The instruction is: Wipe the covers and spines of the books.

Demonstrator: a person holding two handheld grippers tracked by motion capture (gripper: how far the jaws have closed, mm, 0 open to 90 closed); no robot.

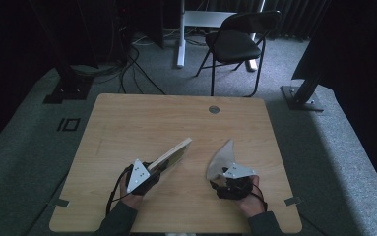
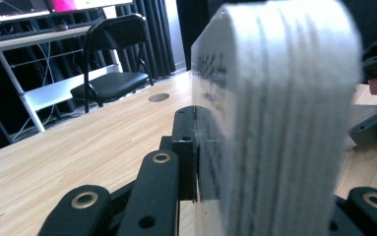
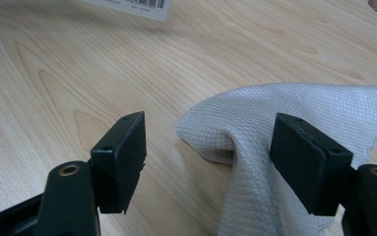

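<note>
A flat rectangular board [image 1: 174, 154] with a pale layered edge is held clear of the light wooden tabletop [image 1: 141, 118], tilted, with its far end pointing up and away toward the table's middle. In the left gripper view its thick edge [image 2: 279, 113] is seen end-on, clamped between the 2 black jaws of the left gripper [image 1: 152, 169], which are closed firmly on the board's near end. A printed label with a barcode [image 3: 141, 6] is seen at the top of the right gripper view.

To the right of the board, well apart from it, a thin white mesh-textured cloth [image 1: 221, 160] lies partly raised on the tabletop. In the right gripper view a fold of this cloth [image 3: 294, 123] sits between the jaws of the right gripper [image 3: 215, 162], which stand open; the cloth touches the right-hand jaw, while the other jaw is clear of it.

A round grommet hole [image 1: 214, 109] is set near the table's far edge. A black folding chair [image 1: 237, 42] stands beyond the table.
</note>
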